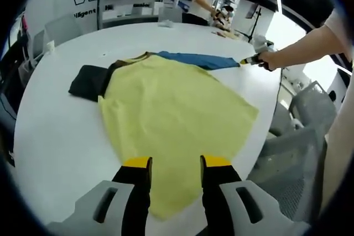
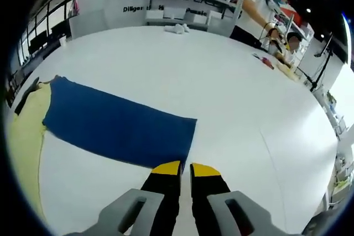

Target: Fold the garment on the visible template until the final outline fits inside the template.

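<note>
yellow garment (image 1: pixel 171 114) soft, flat | blue sleeve (image 2: pixel 119 125) rectangular | white table (image 2: pixel 232 98)

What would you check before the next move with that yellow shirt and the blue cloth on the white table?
1. Yellow shirt spread flat on the table: ok.
2. Left gripper open over the shirt's near edge: ok.
3. Right gripper at the blue cloth's corner, jaws nearly closed: cannot tell if it grips.
4. Blue cloth lying flat: ok.
5. Black garment partly under the shirt: not ok.
6. Shirt fits a template: cannot tell.
</note>
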A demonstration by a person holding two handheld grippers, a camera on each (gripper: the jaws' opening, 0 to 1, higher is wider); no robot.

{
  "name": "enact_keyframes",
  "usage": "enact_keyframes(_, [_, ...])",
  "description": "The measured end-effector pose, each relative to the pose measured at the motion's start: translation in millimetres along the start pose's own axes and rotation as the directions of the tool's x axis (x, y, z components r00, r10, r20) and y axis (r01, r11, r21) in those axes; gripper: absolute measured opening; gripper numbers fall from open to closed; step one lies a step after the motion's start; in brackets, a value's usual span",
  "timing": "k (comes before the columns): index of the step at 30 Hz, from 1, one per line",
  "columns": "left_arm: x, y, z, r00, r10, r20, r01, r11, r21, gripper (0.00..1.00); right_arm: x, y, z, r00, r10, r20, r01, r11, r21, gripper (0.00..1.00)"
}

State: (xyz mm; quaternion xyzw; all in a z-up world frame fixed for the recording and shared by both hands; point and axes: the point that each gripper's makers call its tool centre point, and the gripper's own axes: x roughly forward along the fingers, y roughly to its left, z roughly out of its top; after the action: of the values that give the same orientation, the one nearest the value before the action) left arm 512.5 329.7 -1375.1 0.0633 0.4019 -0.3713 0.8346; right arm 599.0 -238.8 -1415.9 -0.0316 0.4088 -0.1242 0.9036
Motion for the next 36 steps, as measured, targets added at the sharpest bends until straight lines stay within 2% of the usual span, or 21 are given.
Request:
enact_keyframes(6, [1, 5.8, 3.8, 1.000, 0.002, 0.006, -0.002, 1.000, 0.000, 0.33, -2, 9, 4.9, 1.000, 0.021, 0.016, -0.021, 1.000, -0.014, 0.00])
enact_keyframes(15, [7, 28.2, 13.8, 1.000, 0.015, 0.017, -0.015, 1.000, 0.003, 0.33, -10, 19, 7.2, 0.998, 0.041, 0.043, -0.040, 0.999, -0.026, 0.00])
enact_keyframes(20, [13, 49.4, 20.6, 0.999, 0.034, 0.021, -0.034, 0.999, 0.000, 0.33, -16, 21, 8.3, 0.995, 0.054, 0.079, -0.052, 0.998, -0.025, 0.00])
enact_keyframes(28, [24, 90.3, 37.6, 0.997, 0.066, 0.038, -0.065, 0.998, -0.025, 0.32, -25, 20, -1.8, 0.995, 0.055, 0.085, -0.053, 0.998, -0.022, 0.00])
enact_keyframes(36, [34, 144.1, 58.3, 0.992, 0.109, 0.065, -0.103, 0.991, -0.084, 0.31, -34, 19, -9.9, 0.995, 0.043, 0.088, -0.041, 0.999, -0.019, 0.00])
